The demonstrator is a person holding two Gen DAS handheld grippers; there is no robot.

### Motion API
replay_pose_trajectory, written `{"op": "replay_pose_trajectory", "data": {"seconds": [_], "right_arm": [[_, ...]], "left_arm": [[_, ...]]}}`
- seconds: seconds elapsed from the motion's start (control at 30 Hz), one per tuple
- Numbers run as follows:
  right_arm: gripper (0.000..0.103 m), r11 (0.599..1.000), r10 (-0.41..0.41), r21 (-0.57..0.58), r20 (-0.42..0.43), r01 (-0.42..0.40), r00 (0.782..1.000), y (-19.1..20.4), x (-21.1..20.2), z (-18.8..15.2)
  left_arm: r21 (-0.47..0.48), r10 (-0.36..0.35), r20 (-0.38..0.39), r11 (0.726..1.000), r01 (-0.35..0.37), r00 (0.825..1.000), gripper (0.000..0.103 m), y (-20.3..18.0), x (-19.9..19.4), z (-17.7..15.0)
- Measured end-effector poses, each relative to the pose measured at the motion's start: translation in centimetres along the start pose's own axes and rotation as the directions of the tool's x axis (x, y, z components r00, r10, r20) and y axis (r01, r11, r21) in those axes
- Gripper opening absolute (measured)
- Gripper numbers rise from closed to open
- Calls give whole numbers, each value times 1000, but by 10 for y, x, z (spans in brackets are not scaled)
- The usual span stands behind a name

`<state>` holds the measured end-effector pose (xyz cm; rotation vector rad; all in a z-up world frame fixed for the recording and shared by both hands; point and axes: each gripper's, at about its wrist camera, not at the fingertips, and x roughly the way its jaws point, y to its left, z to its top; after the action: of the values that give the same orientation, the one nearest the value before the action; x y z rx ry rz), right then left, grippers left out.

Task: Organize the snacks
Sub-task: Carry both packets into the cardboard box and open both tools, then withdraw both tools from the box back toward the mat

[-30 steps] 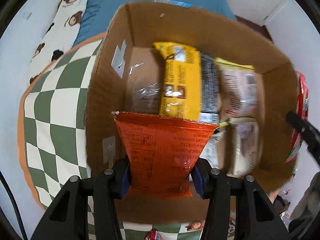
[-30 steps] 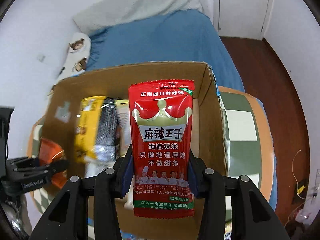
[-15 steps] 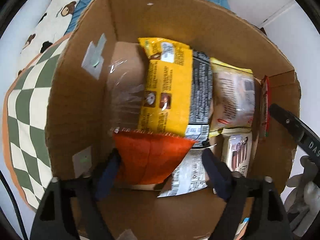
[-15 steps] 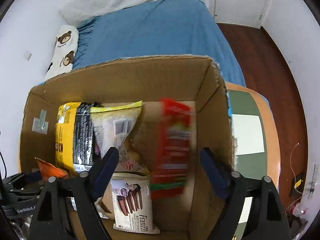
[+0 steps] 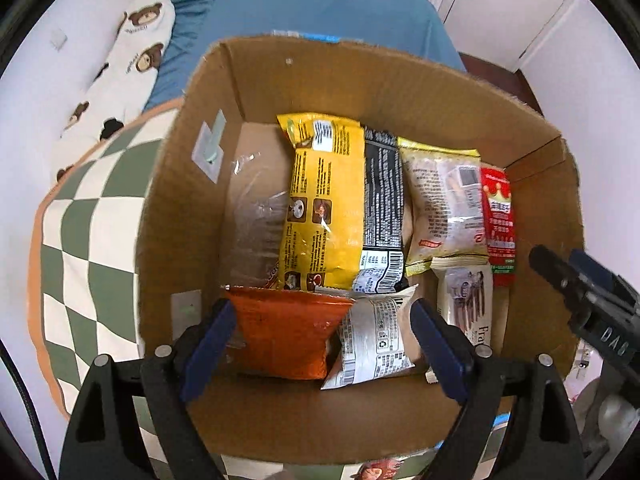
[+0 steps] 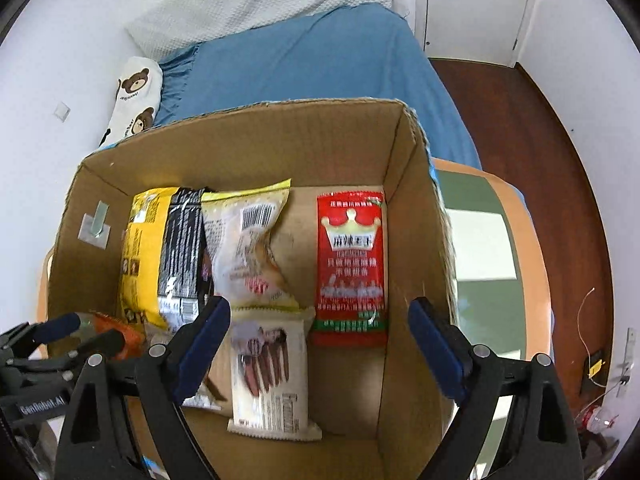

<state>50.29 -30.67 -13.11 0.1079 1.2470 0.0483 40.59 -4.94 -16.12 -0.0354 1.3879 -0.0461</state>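
Several snack packs lay inside the cardboard box point(image 6: 256, 148), which sat on a green-and-white checkered table point(image 5: 80, 240) beside a blue bed point(image 6: 320, 64). Against the box's right wall I saw the red pouch point(image 6: 352, 264), flat, printed with a gold crown and Chinese characters too blurred to read. My right gripper point(image 6: 320, 336) hung above it, fingers wide and holding nothing. At the box's near left corner lay the orange bag point(image 5: 284, 332), between the wide-spread fingers of my left gripper point(image 5: 320, 336), which gripped nothing. Toward the box's middle lay a yellow-and-black pack point(image 5: 336, 200), a pale bun wrapper point(image 6: 248, 248) and a wafer pack point(image 6: 272, 376) whose lettering looked like "Franzzi".
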Motion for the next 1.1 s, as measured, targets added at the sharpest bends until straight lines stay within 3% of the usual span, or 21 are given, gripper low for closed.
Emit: {"op": "replay_pose_trajectory", "data": {"seconds": [0.43, 0.73, 0.97, 1.1], "right_arm": [[93, 998, -42, -31, 135, 47, 990, 3, -68, -62], [93, 998, -39, -31, 266, 49, 963, 11, -138, -101], [93, 999, -13, -23, 320, 22, 947, 19, -180, -138], [93, 1000, 15, -8, 305, -13, 952, 20, -188, -165]], "left_arm": [[63, 10, 185, 998, -22, 983, 89, -14, -55, -48], [86, -2, 347, 996, -29, 938, 89, -18, -118, -94], [99, -25, 396, 995, -15, 918, 89, -17, -146, -132], [99, -43, 377, 995, 6, 925, 89, -14, -147, -156]]}}
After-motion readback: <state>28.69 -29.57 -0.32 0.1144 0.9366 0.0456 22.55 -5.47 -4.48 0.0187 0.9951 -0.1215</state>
